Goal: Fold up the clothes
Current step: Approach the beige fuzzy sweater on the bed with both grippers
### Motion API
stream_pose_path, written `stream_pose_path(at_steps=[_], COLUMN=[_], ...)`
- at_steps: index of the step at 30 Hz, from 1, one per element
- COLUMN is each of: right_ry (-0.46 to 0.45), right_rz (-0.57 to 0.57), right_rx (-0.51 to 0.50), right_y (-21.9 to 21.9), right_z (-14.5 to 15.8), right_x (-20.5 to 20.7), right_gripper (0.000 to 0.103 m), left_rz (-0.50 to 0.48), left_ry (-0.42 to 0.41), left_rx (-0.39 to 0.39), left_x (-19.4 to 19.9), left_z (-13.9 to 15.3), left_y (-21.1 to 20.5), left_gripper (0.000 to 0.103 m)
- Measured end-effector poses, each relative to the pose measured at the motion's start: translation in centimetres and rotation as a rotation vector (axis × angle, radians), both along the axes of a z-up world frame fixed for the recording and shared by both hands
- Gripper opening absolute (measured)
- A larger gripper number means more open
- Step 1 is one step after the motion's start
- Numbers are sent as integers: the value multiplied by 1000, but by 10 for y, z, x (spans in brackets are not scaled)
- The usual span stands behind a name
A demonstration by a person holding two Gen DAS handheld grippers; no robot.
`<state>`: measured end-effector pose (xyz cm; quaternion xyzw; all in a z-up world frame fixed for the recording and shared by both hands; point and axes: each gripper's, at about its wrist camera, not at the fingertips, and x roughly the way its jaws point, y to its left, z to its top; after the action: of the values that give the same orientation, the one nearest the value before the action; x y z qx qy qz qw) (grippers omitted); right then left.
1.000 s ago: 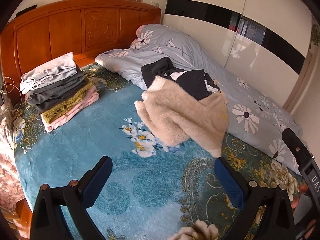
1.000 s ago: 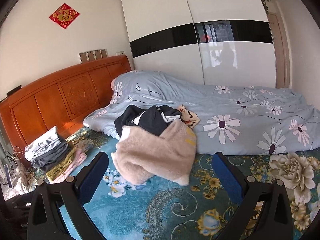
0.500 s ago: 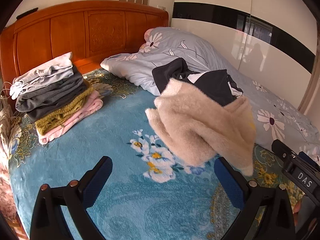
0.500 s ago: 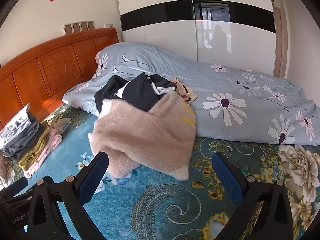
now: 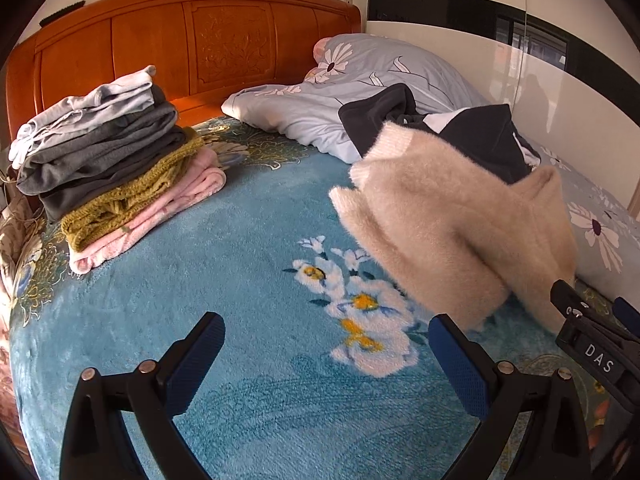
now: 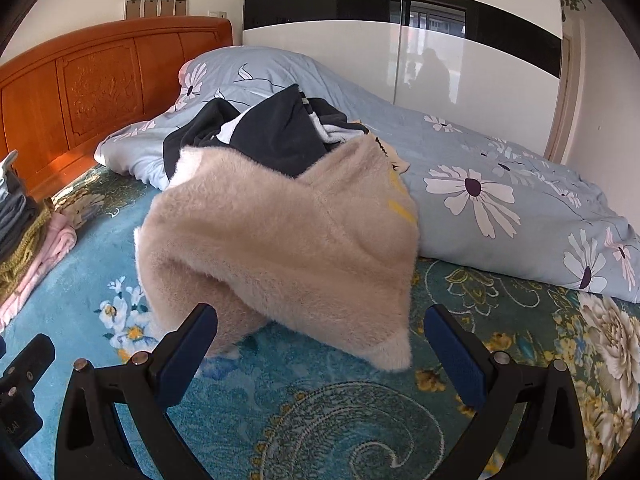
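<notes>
The left gripper (image 5: pixel 326 354) hangs over the blue floral blanket (image 5: pixel 240 264) with its jaws spread wide and nothing between them. The right gripper (image 6: pixel 320 346) is likewise released and empty, its blue pads (image 6: pixel 454 354) apart above the same blanket.

The clothing to be folded lies in a loose heap. A fluffy beige sweater (image 6: pixel 280 236) sits on top, draped partly over a dark garment (image 6: pixel 276 136) with white trim, which rests against the grey-blue flowered duvet (image 6: pixel 480 184). In the right wrist view the sweater fills the centre, and its lower edge lies just beyond the left-hand pad at about 11 o'clock from it. In the left wrist view the sweater (image 5: pixel 460 224) lies at about 2 o'clock, near the right-hand pad but apart from it.

A stack of folded clothes (image 5: pixel 108 160) sits at 10 o'clock in the left wrist view, close to the wooden headboard (image 5: pixel 224 36): pale grey on top, then dark grey, mustard knit, and pink at the bottom. Part of the right gripper shows at that view's right edge, at about 4 o'clock.
</notes>
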<state>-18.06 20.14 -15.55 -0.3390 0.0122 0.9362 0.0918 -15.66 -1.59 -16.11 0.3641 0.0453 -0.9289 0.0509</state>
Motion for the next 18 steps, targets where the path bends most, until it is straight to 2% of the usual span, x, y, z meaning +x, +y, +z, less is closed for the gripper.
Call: stream_pose_path(at_steps=[9, 18], right_ry=[-68, -82], right_rz=[4, -19], right_rx=[-6, -3], right_y=[-18, -21], right_z=[-45, -56], right_x=[-8, -14], right_gripper=[103, 103], left_rz=[-16, 10], left_ry=[-46, -68], left_rx=[14, 21], left_x=[-13, -18], left_z=[-36, -48], left_y=[6, -5], left_gripper=[103, 103])
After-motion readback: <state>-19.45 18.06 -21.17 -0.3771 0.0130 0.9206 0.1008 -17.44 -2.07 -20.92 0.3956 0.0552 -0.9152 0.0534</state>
